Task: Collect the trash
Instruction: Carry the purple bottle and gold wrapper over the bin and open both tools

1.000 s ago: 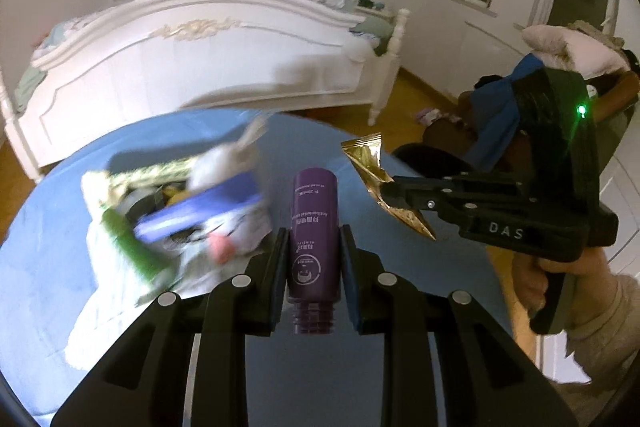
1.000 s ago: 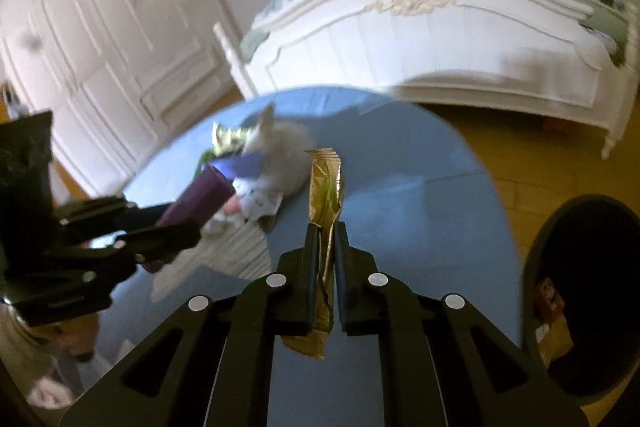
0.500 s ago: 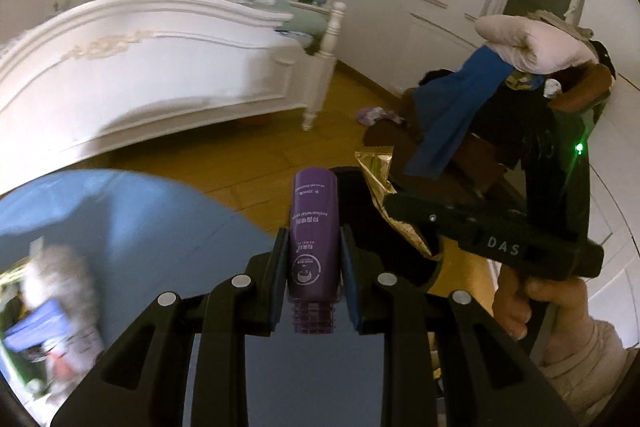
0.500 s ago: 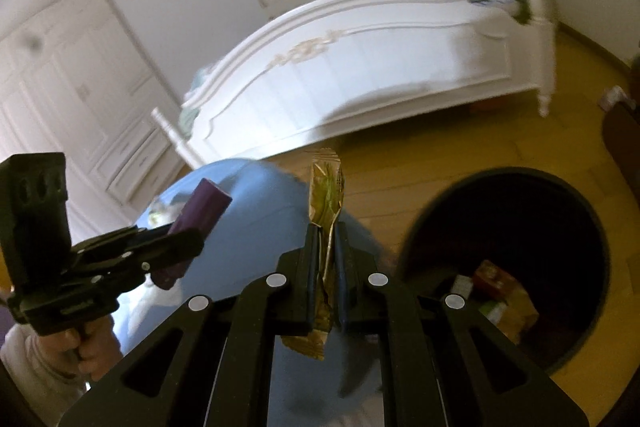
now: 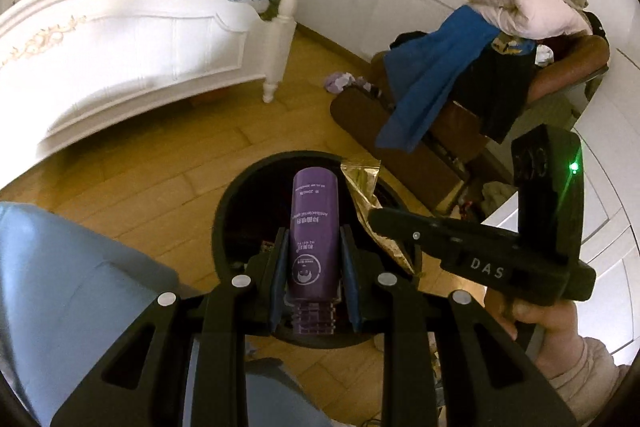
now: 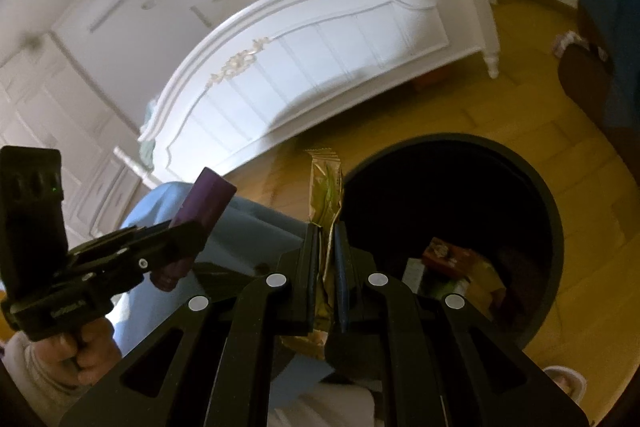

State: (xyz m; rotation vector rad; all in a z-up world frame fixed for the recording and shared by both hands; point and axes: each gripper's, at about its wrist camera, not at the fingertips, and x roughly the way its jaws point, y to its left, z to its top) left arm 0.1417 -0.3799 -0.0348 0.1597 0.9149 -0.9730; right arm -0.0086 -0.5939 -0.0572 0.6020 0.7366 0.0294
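The left tool (image 5: 312, 259) is clamped on a purple bottle (image 5: 314, 227), its threaded neck toward the camera and its flat base pointing away. The right tool (image 6: 328, 259) is closed on a flattened gold wrapper (image 6: 326, 187), which sticks out past the fingertips. Just beneath and ahead of both tools stands a round black trash bin (image 5: 224, 223) on the wooden floor (image 5: 160, 163). In the left wrist view the bottle hangs over the bin's opening. In the right wrist view the bin's mouth lies just right of the wrapper, and boxes and packets (image 6: 452, 267) lie at its bottom. To the left of the tools is the edge of the blue-covered worktop (image 5: 60, 287). Farther off stands a white bed (image 5: 120, 39), and to the right a brown chair (image 5: 440, 115) is heaped with clothes.
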